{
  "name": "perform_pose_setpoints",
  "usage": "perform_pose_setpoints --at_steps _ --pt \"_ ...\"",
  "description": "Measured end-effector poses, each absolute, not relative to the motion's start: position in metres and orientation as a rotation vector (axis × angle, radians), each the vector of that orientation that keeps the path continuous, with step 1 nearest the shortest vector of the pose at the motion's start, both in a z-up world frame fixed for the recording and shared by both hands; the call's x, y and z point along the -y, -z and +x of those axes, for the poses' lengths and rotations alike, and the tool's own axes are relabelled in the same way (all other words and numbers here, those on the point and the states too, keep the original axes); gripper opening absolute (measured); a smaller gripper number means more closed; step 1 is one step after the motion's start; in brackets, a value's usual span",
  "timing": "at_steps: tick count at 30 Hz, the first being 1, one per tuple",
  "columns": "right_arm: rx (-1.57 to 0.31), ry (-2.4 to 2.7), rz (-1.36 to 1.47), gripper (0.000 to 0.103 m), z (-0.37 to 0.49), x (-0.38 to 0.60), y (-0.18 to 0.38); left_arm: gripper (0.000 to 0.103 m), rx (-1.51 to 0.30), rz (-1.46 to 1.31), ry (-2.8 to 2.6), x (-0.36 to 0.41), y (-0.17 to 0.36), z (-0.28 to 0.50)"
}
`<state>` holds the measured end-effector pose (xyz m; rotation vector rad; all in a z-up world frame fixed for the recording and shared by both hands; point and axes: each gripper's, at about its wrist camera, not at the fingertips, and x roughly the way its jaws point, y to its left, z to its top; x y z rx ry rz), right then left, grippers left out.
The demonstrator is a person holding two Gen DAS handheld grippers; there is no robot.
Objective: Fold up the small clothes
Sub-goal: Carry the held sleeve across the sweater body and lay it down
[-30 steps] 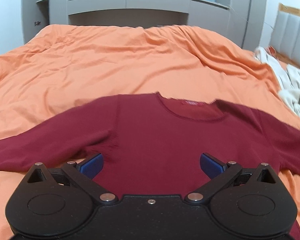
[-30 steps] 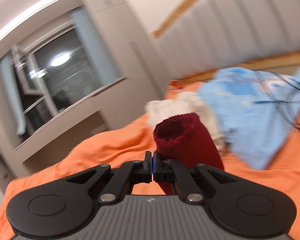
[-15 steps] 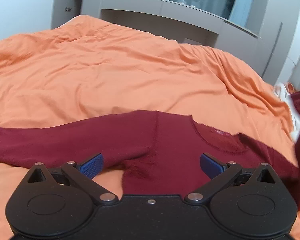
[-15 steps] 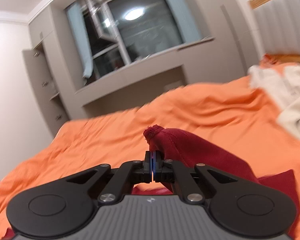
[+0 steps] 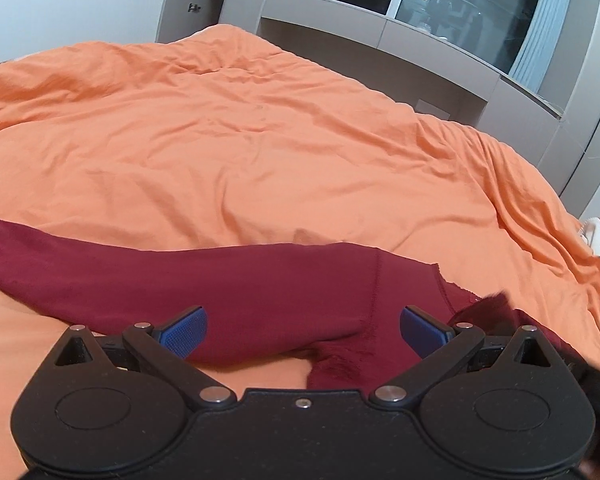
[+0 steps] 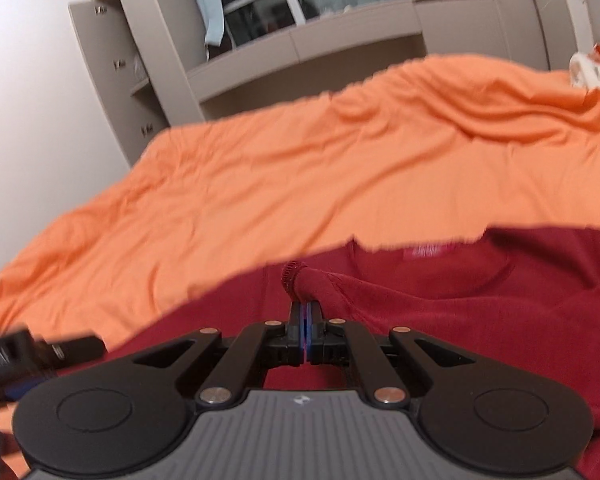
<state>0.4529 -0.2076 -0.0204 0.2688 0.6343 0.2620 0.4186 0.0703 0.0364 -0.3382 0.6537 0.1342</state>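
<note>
The maroon long-sleeved top [image 5: 260, 292] lies flat on the orange bed cover [image 5: 260, 152]. The right hand-held gripper [image 6: 305, 320] pinches its sleeve cuff [image 6: 296, 280] above the chest; the left hand-held gripper [image 5: 302, 326] gapes wide, empty, over the other sleeve.

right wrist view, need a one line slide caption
Right gripper pinches a sleeve cuff over the maroon shirt on the orange duvet.

Orange duvet [image 5: 260, 152] w/ creases; grey cabinets [image 6: 300, 46], window behind.
</note>
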Motion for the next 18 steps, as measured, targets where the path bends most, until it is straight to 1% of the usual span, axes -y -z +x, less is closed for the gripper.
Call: perform_pose_setpoints --at_steps 5,6,7,8,10,11,12,13,15,16,18 --pt "-0.719 -0.302 0.244 0.004 0.456 0.195 0.039 0.102 -0.663 -0.335 -0.133 -0.07 -0.034 0.42" --pt "-0.728 -0.309 0.238 0.007 0.453 0.195 0.041 0.102 -0.665 -0.334 -0.13 -0.069 -0.034 0.42" --pt "-0.737 -0.313 0.235 0.016 0.453 0.195 0.041 0.102 -0.666 -0.332 -0.128 -0.068 -0.034 0.42" --pt "-0.743 -0.32 0.237 0.022 0.452 0.196 0.041 0.102 -0.667 -0.329 -0.126 -0.067 -0.033 0.42" --pt "-0.749 -0.344 0.247 0.046 0.448 0.201 0.04 0.102 -0.672 -0.321 -0.121 -0.064 -0.032 0.42" --pt "-0.753 -0.357 0.244 0.05 0.447 0.204 0.037 0.102 -0.674 -0.317 -0.117 -0.062 -0.031 0.421" --pt "-0.755 -0.37 0.232 0.059 0.443 0.207 0.035 0.102 -0.677 -0.314 -0.113 -0.061 -0.03 0.422" --pt "-0.756 -0.378 0.215 0.07 0.438 0.211 0.032 0.102 -0.68 -0.311 -0.109 -0.059 -0.029 0.423" --pt "-0.751 -0.399 0.182 0.081 0.426 0.223 0.025 0.102 -0.684 -0.307 -0.097 -0.055 -0.028 0.425" --pt "-0.748 -0.411 0.171 0.083 0.419 0.231 0.021 0.102 -0.687 -0.305 -0.091 -0.052 -0.027 0.427" --pt "-0.744 -0.414 0.141 0.091 0.403 0.251 0.014 0.102 -0.692 -0.306 -0.065 -0.045 -0.025 0.43"
